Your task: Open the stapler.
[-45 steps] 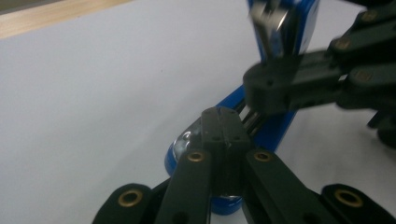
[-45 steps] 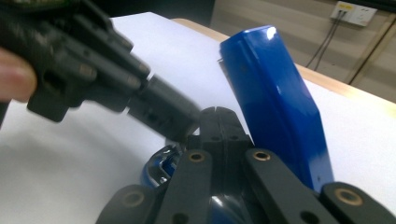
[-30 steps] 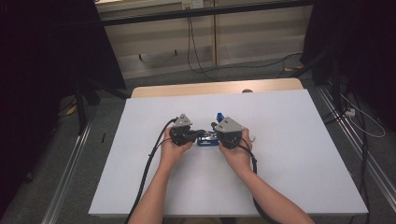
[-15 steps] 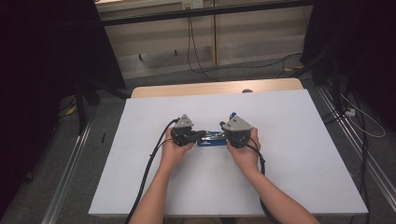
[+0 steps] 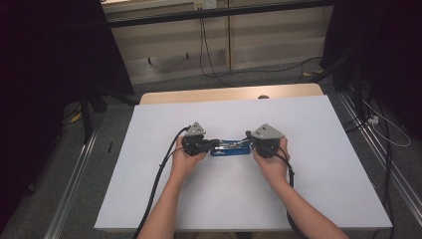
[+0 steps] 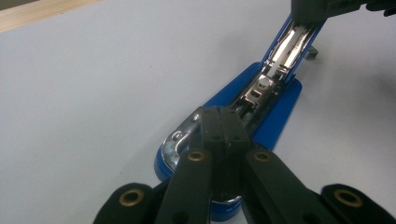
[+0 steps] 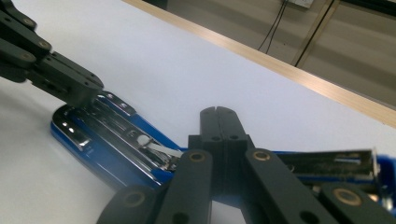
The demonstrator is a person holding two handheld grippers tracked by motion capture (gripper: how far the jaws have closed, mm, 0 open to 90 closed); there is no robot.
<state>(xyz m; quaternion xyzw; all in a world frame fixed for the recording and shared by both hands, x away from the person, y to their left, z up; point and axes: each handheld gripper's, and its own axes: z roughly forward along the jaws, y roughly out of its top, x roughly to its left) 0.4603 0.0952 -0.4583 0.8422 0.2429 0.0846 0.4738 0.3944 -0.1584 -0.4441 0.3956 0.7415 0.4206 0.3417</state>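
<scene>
While both grippers' jaws press closed, right gripper [image 5: 250, 135] has slid rightward, swinging the blue stapler [image 5: 230, 148] open; left gripper [image 5: 215, 143] pins its base.

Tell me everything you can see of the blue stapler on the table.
The blue stapler lies flat near the middle of the white table, opened out so its shiny metal staple channel faces up. The left gripper, jaws shut, presses on one end; the right gripper, jaws shut, meets the other end.
</scene>
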